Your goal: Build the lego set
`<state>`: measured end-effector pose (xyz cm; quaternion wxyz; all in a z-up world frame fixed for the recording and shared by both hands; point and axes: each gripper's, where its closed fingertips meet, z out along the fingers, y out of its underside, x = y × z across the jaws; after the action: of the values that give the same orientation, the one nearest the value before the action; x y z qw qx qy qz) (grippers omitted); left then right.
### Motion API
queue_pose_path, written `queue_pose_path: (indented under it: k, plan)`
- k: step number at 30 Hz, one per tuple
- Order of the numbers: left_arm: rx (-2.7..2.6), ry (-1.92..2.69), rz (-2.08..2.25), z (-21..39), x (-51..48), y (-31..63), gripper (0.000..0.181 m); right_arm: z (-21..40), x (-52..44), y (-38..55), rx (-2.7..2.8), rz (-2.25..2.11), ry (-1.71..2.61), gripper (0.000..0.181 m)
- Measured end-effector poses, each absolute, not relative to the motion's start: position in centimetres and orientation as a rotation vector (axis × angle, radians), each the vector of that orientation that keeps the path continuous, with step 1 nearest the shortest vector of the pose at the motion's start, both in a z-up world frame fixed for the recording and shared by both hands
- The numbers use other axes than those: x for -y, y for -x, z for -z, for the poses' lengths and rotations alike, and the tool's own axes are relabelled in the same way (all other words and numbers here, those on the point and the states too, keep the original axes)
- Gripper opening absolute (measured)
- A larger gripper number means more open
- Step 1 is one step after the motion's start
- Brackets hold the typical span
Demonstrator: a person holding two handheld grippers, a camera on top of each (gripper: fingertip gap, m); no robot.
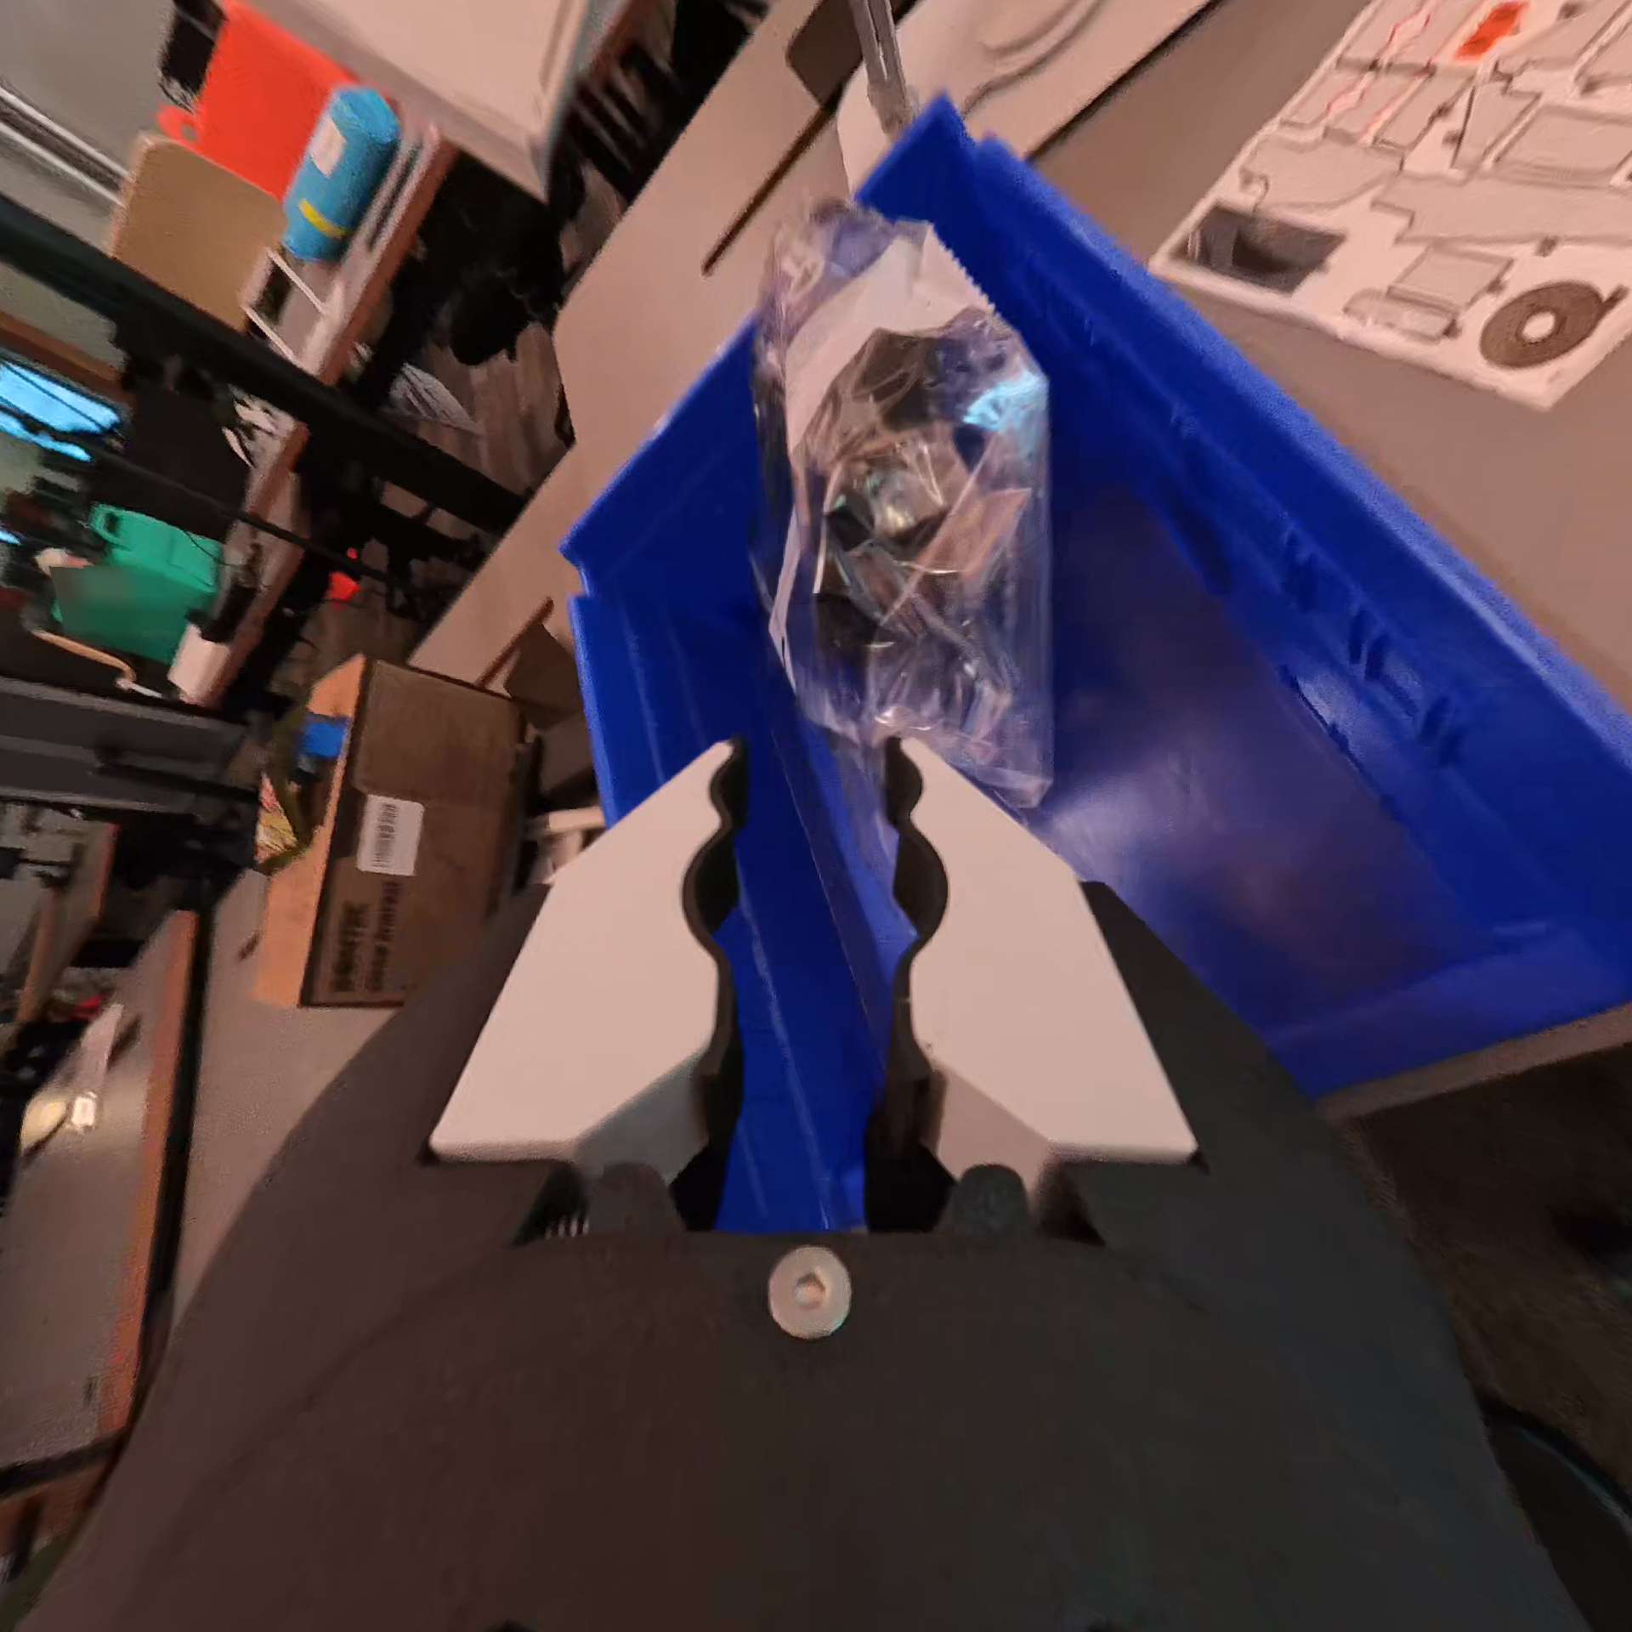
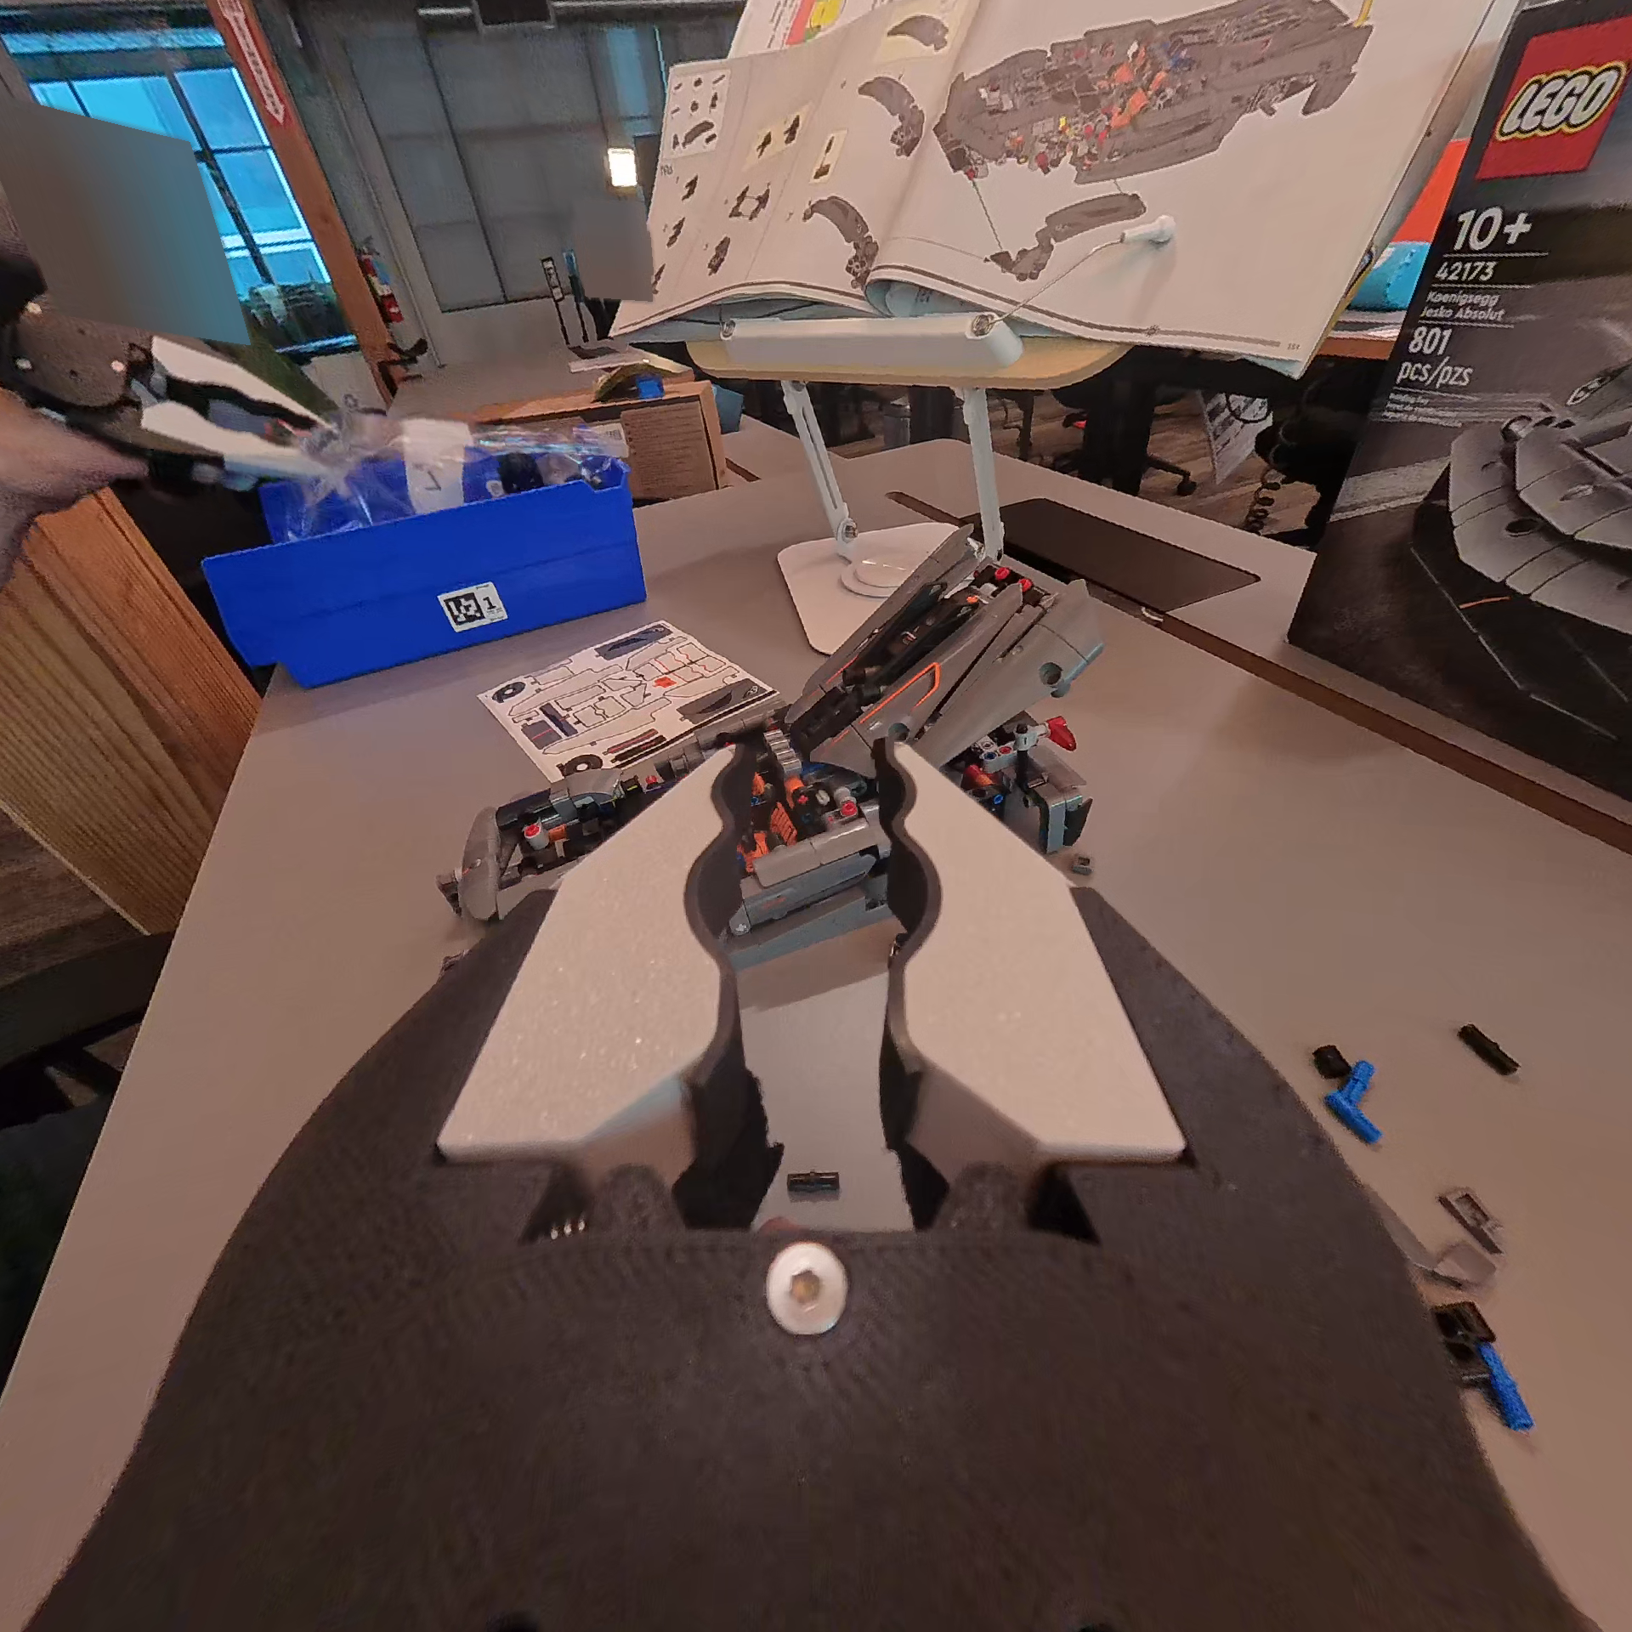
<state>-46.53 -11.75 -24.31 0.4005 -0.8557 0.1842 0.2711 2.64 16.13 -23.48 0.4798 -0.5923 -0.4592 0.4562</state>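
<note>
A clear plastic bag of dark Lego pieces (image 1: pixel 910 530) lies over the blue bin (image 1: pixel 1280 618) just beyond my left gripper (image 1: pixel 812 759). Its jaws stand apart, and a thin edge of the bag's film runs between them. In the right wrist view the left gripper (image 2: pixel 309 433) is at the bag (image 2: pixel 424 477) above the bin (image 2: pixel 424 574). My right gripper (image 2: pixel 808 759) is open and empty, hovering over the table in front of the partly built grey and orange Lego car (image 2: pixel 971 653).
A sticker sheet (image 2: pixel 618 689) lies between bin and car. An open instruction book (image 2: pixel 1016 159) rests on a white stand. The Lego box (image 2: pixel 1501 442) stands at right. Loose blue and black pins (image 2: pixel 1351 1099) lie at front right. A wooden cabinet (image 2: pixel 106 689) borders the table's left. About 55 centimeters separates my left fingertips from my right.
</note>
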Motion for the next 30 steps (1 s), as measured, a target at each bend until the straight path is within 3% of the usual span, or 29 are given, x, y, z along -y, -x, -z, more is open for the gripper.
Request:
queue_pose_path:
  k: [4,11,17,23,30]
  plan:
    - [-0.393,2.189,-0.638,23.7,13.5,45.9,0.059,22.8,-16.6,-3.4,1.097,-1.100,1.436,0.029]
    - [-0.320,1.975,-0.768,15.0,14.6,41.7,0.083,20.0,-19.2,-7.7,0.924,-1.074,1.423,0.035]
    - [-0.551,1.785,-0.571,12.0,9.2,27.9,0.079,19.4,-21.1,-11.1,0.893,-0.952,1.492,0.035]
    - [-0.787,1.762,-0.315,17.2,-0.5,15.6,0.054,22.7,-23.1,-10.5,1.078,-0.746,1.712,0.034]
    - [-0.810,1.793,-0.169,22.9,-12.0,11.7,0.036,27.1,-26.5,-9.5,1.270,-0.512,1.906,0.024]
